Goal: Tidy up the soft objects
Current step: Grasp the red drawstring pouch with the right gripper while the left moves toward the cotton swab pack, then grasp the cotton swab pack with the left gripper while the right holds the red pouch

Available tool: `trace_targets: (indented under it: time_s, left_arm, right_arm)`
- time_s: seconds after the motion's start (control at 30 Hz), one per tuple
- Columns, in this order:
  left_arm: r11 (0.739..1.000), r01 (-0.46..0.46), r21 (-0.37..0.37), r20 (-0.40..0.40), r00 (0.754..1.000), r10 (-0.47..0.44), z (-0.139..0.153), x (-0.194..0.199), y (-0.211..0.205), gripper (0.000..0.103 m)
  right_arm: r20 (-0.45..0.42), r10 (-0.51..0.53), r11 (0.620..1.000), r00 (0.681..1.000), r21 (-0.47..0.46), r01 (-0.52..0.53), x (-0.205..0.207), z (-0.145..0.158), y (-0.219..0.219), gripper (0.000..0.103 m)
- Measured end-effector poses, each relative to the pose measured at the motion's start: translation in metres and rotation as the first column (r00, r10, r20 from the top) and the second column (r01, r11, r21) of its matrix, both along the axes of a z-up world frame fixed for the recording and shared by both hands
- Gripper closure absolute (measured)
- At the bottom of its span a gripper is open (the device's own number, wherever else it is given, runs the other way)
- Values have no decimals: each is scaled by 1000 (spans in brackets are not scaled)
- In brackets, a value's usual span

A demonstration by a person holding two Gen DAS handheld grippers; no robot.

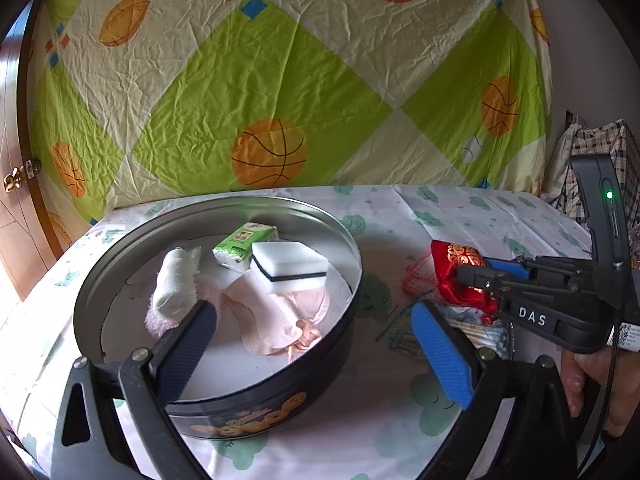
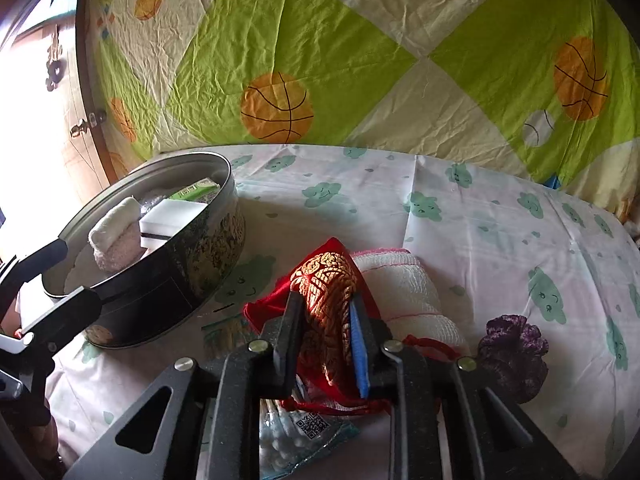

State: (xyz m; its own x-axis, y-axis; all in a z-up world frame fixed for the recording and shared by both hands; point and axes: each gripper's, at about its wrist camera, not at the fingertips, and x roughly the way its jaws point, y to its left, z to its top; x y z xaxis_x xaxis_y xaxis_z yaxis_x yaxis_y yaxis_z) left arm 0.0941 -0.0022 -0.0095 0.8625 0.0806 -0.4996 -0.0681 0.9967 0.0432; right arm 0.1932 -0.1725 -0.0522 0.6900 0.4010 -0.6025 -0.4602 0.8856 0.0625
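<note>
right gripper (image 2: 326, 312) angled down | fingers pinch red pouch (image 2: 326, 280)

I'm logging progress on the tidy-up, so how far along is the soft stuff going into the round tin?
Done: the round metal tin already holds a rolled white sock, green tissue pack, white sponge and pink cloth. In hand: the right gripper is shut on the red-and-gold brocade pouch. Left: white gauze towel, purple scrunchie, cotton-swab bag.

Likely a home bedroom: bedsheet (image 1: 280, 80), wooden door (image 1: 16, 200).
</note>
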Motion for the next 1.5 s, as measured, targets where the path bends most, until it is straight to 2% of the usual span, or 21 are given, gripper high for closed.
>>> trace_targets:
  time_s: [0.17, 0.33, 0.6, 1.0, 1.1, 1.2, 1.5]
  left_arm:
    - [999, 36, 9, -9, 999, -36, -1, -1, -16, 3]
    - [996, 89, 29, -28, 996, -88, -5, -1, -40, 3]
    - [986, 161, 36, -120, 980, -156, -17, 15, -77, 3]
    - [976, 217, 6, -300, 932, -206, -42, 53, -107, 3]
    - [973, 229, -24, -353, 909, -222, -49, 62, -107, 3]
    - [973, 219, -69, -355, 906, -229, -51, 63, -101, 3]
    - [963, 230, -144, -329, 906, -266, -48, 54, -87, 23]
  right_arm:
    - [46, -39, 998, 998, 56, 36, -9, 6, -14, 84]
    - [96, -129, 990, 987, 63, 123, -16, 12, -32, 84]
    - [101, -226, 970, 969, 114, 214, -17, 15, -66, 83]
    - [102, -263, 957, 959, 151, 247, -19, 16, -76, 83]
    - [101, -266, 956, 959, 153, 250, -19, 16, -77, 83]
    - [100, -266, 957, 959, 150, 250, -19, 16, -77, 83]
    - [112, -269, 956, 957, 150, 251, -21, 16, -76, 83]
